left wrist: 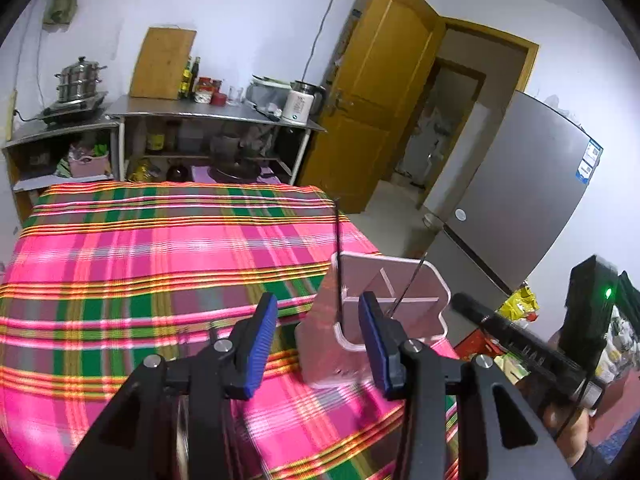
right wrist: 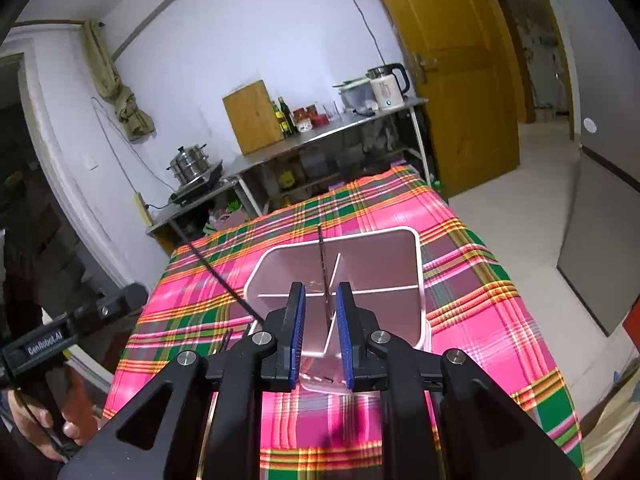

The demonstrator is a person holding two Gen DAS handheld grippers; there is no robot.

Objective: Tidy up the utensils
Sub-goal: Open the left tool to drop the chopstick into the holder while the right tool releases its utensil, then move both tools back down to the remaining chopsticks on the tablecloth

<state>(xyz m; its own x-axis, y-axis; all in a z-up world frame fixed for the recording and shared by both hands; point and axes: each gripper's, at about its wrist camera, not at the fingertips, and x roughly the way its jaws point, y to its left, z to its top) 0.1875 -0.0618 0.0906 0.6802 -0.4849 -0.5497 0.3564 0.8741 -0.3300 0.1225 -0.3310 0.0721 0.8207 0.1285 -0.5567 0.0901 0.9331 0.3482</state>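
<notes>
Standing upright on the pink, green and orange plaid tablecloth (right wrist: 480, 280) is a translucent pink utensil holder (right wrist: 384, 264), a rounded-corner box split by thin white partitions into compartments. It sits near the table's right edge in the left wrist view, and near the middle of the cloth's width in the right wrist view. Two thin dark sticks, apparently chopsticks, rise out of it: one chopstick (left wrist: 338, 264) stands nearly upright at the holder's left side, and a second chopstick (left wrist: 408, 284) leans to the right from the middle partitions; which compartment each foot rests in cannot be told. In the right wrist view one of these sticks rises between the blue pads, with a visible gap on each side, so neither pad presses on it. The right gripper (right wrist: 320, 332) hangs just above the holder's near rim, its jaws parted only narrowly and holding nothing. The left gripper (left wrist: 318, 340) hovers over the cloth at the holder's near left corner, its jaws spread fairly wide and empty; its right finger overlaps the holder's front wall in the view, and contact cannot be judged. A hand (right wrist: 48, 420) grips the black handle of the left tool at the lower left of the right wrist view. Beyond the table stand a steel counter (left wrist: 192, 110) with a wooden cutting board (left wrist: 162, 64), bottles, a white electric kettle (left wrist: 300, 104) and a steamer pot (left wrist: 80, 78), then a yellow wooden door (left wrist: 380, 92) and a grey refrigerator (left wrist: 516, 200).
</notes>
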